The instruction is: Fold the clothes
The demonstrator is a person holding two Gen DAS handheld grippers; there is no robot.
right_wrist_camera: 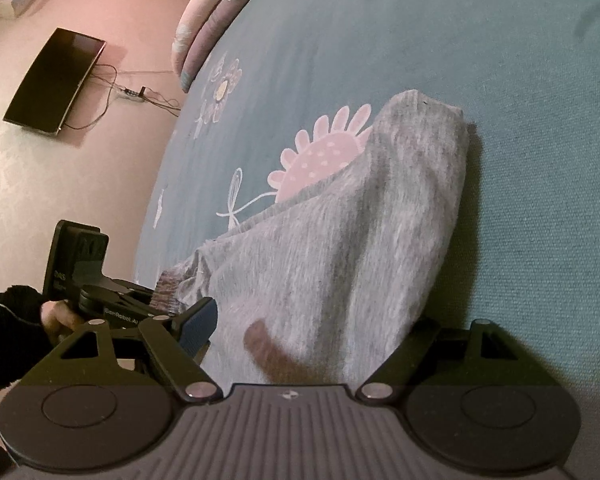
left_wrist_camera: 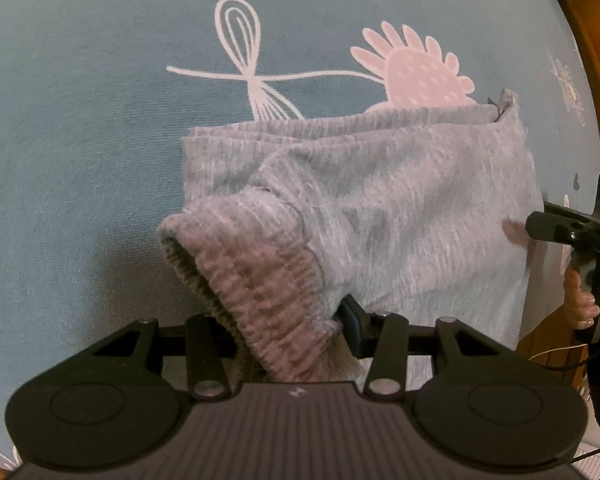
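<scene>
A grey knit garment (left_wrist_camera: 380, 200) lies partly folded on a teal bedsheet (left_wrist_camera: 80, 160), covering the lower edge of the pink flower print (left_wrist_camera: 424, 76) and sitting just below the white whisk-like drawing (left_wrist_camera: 244, 64). Its ribbed elastic waistband (left_wrist_camera: 256, 280) is bunched up nearest the left gripper (left_wrist_camera: 284, 332), whose jaws are clamped on that band, the cloth filling the gap between them. The right gripper (right_wrist_camera: 312, 332) stands at the garment's opposite edge with its jaws spread wide; the grey cloth runs between them, but the pads do not press on it. In the right wrist view, a hand (right_wrist_camera: 56, 316) in a dark sleeve (right_wrist_camera: 8, 320) holds the left gripper, beyond the sheet's edge from the garment.
</scene>
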